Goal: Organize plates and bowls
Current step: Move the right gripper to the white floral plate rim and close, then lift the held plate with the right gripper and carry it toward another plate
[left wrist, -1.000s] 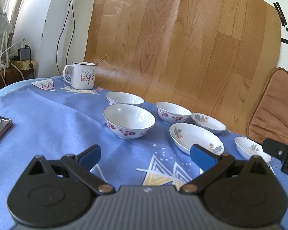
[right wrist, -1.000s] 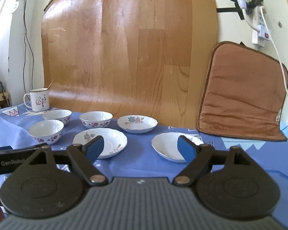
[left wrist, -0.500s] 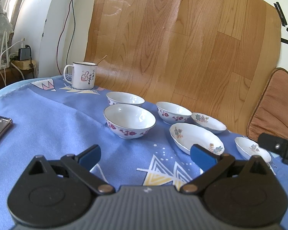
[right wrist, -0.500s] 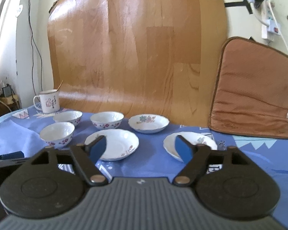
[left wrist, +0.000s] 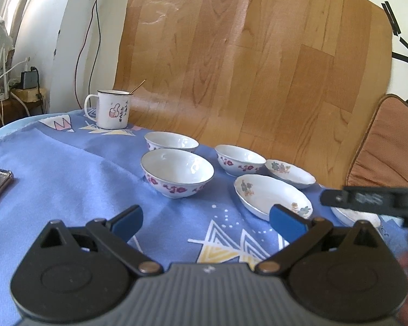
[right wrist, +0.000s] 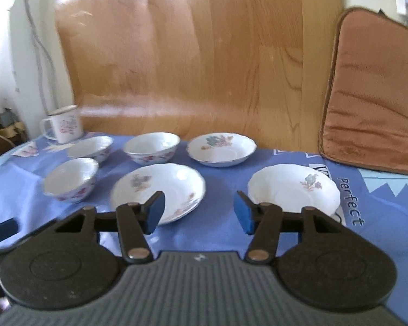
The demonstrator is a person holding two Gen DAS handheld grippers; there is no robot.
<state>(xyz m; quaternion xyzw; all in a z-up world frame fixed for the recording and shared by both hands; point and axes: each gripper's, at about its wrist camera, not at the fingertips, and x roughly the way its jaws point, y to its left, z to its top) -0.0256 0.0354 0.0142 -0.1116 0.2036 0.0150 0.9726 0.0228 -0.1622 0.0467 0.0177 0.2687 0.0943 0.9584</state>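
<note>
Right wrist: right gripper (right wrist: pixel 198 214) jaws just narrowing, nothing between | nearer white floral ceramic plates (right wrist: pixel 157 190) on blue desk cloth (right wrist: pixel 220 190) | left gripper (left wrist: pixel 205 221) jaws wide, empty | pickup likely next

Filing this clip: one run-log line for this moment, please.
left gripper: open, empty | right gripper: jaws just closing, nothing between, between two plates | three bowls, three plates unstacked
</note>
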